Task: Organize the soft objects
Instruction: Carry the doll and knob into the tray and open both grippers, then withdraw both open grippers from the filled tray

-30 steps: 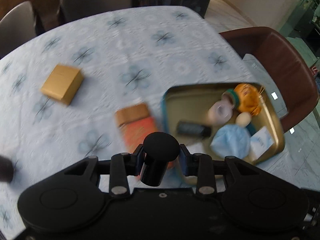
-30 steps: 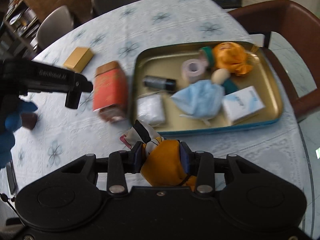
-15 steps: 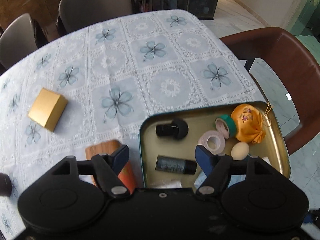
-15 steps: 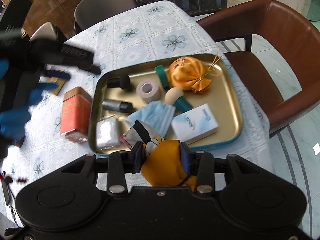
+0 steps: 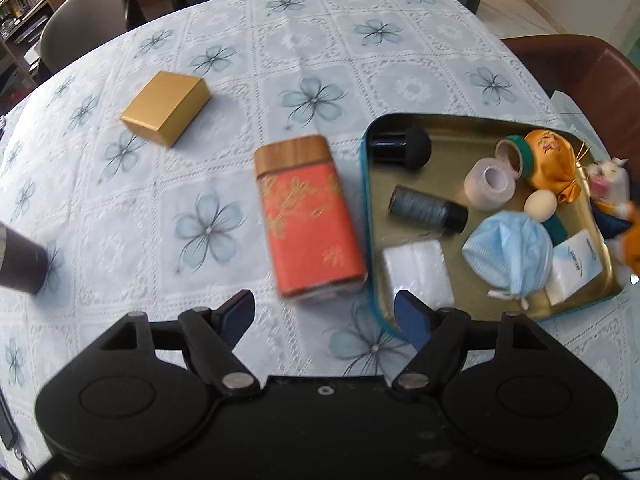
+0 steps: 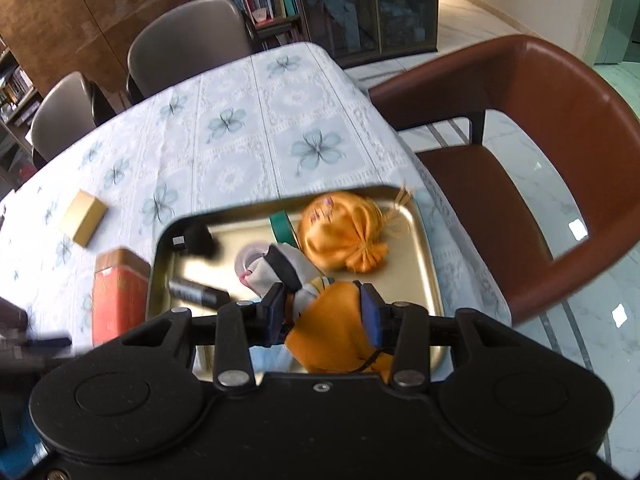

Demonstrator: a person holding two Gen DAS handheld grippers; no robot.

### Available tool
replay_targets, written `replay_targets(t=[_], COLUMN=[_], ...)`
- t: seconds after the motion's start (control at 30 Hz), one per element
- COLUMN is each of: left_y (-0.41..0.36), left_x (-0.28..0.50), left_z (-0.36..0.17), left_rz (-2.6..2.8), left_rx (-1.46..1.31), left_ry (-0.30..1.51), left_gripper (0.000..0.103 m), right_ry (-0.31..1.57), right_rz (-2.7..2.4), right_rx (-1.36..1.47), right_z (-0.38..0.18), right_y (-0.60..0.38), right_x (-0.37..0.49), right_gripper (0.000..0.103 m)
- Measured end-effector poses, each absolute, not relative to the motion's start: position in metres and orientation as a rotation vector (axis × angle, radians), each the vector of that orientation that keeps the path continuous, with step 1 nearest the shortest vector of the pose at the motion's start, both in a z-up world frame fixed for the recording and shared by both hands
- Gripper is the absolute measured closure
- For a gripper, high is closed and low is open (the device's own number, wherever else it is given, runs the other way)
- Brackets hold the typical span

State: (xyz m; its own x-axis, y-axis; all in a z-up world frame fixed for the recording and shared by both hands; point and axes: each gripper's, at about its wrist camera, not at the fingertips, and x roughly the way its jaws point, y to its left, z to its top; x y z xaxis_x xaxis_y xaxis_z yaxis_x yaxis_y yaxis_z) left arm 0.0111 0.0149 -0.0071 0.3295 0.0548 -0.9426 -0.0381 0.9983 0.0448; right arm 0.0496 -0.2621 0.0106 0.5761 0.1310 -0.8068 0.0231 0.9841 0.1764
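The left tongs (image 5: 324,310) have just been opening and hang spread and empty over the counter (image 5: 304,60); the right tongs (image 6: 322,312) pinch an orange plush toy (image 6: 336,328) above the gold tray (image 5: 370,216), which holds a face mask (image 5: 510,252), orange pouch (image 5: 550,164), tape roll (image 5: 490,182) and black brush (image 5: 404,148).

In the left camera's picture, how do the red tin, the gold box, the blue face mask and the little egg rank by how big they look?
Largest to smallest as they look:
1. Red tin
2. Gold box and blue face mask: they look much alike, and the box lies farther from the camera, so no ranking between them.
3. Egg, clearly the smallest.
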Motion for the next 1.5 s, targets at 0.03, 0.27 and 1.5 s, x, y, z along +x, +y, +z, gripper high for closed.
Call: replay_targets(t=[0.03, 0.27, 1.5], left_y=[0.017, 0.019, -0.016], left_x=[0.007, -0.012, -0.020], left_z=[-0.008, -0.007, -0.012], left_rz=[0.068, 0.094, 0.055], left_rx=[0.011, -0.007, 0.051], left_ry=[1.234, 1.221, 1.222], left_gripper=[0.027, 0.026, 0.020], right_ry=[0.939, 0.897, 1.082], right_rz=[0.057, 0.040, 0.005], right_rx=[0.182, 0.166, 0.126], right_z=[0.013, 0.023, -0.020], right_y=[-0.262, -0.256, -0.227], right_x=[0.052, 0.058, -0.006], right_gripper=[0.058, 0.057, 0.057])
